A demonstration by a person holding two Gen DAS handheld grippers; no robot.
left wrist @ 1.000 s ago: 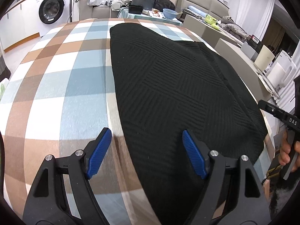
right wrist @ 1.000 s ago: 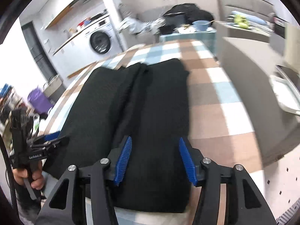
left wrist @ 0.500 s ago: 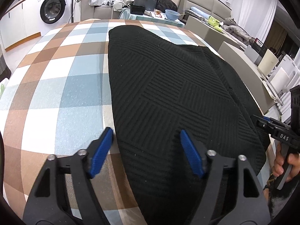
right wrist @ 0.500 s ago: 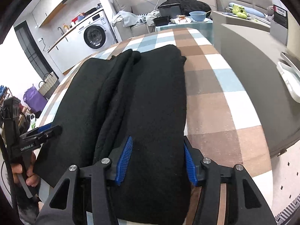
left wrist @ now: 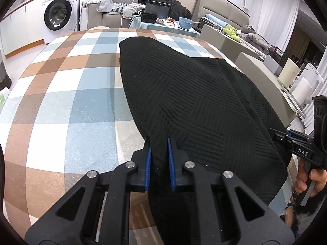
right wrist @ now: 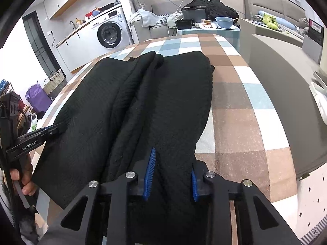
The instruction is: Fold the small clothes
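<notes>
A black ribbed knit garment (left wrist: 194, 106) lies lengthwise on the table's checked cloth (left wrist: 71, 102). My left gripper (left wrist: 158, 140) is at the garment's near left edge, its jaws closing, with a ridge of the knit pinched between the blue pads. In the right wrist view the garment (right wrist: 163, 102) has a long fold down its middle. There my right gripper (right wrist: 172, 157) is closing at the near right edge, with bunched cloth filling the gap and draped over the right finger. Each gripper also shows in the other's view: the right gripper (left wrist: 286, 134) and the left gripper (right wrist: 58, 127), each in a hand.
A grey counter (right wrist: 286, 102) runs along the table's right side. Behind the table are a washing machine (left wrist: 59, 16), a sofa with clothes, and a low table with a blue bowl (left wrist: 186, 22). A woven basket (right wrist: 55, 79) and a purple bag (right wrist: 37, 98) stand on the floor at left.
Both pairs of jaws have closed in: the left from wide apart to a narrow pinch on the garment's left edge, the right onto bunched cloth. The right gripper has sunk closer to the garment.
</notes>
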